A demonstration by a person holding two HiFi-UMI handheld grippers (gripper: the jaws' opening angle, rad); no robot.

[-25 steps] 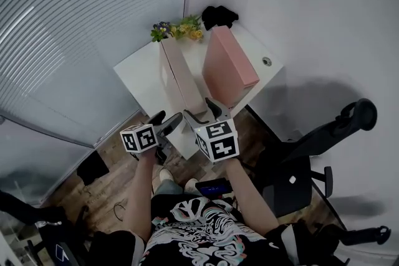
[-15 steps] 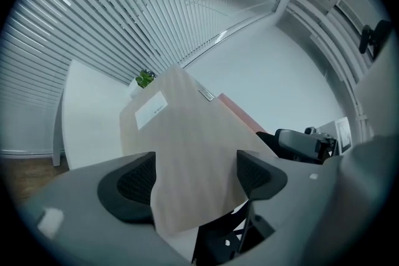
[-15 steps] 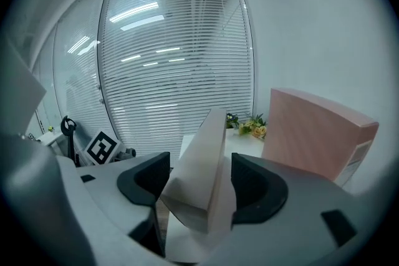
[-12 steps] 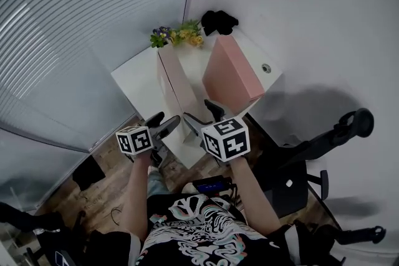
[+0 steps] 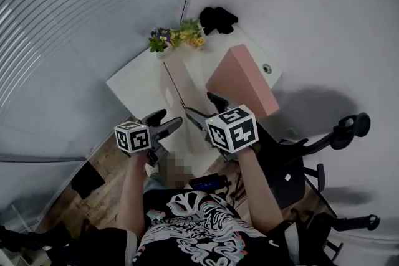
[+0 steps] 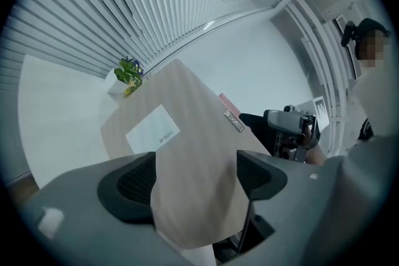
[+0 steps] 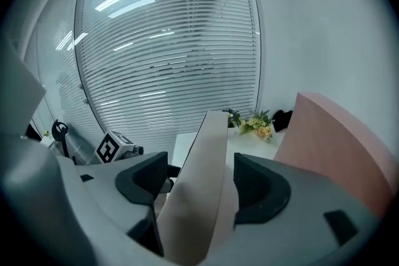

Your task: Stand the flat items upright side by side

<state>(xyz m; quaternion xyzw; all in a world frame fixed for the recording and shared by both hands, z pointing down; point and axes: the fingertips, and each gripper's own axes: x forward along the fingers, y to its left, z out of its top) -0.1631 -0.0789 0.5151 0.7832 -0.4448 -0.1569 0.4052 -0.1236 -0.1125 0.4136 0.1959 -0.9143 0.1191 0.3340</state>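
Observation:
A flat beige box [image 5: 177,90] with a white label stands tilted on the white table [image 5: 134,81], its near end toward me. A pink box [image 5: 243,81] stands just to its right. My left gripper [image 5: 167,121] is shut on the beige box's [image 6: 187,134] near end, which fills the gap between its pads. The right gripper [image 5: 199,104] straddles the narrow edge of the same box [image 7: 209,159]. Its jaws have just been opening, and the pads sit barely clear of the box. The pink box [image 7: 330,140] rises to the right of that gripper.
A small bunch of flowers [image 5: 177,34] and a black bundle [image 5: 218,17] sit at the table's far corner by the blinds. A black office chair [image 5: 299,152] stands at the right of the table. Wood floor lies below the front edge.
Both grippers have drawn back toward me, and the beige box's near end has come along toward the table's front edge. The pink box has stayed in place.

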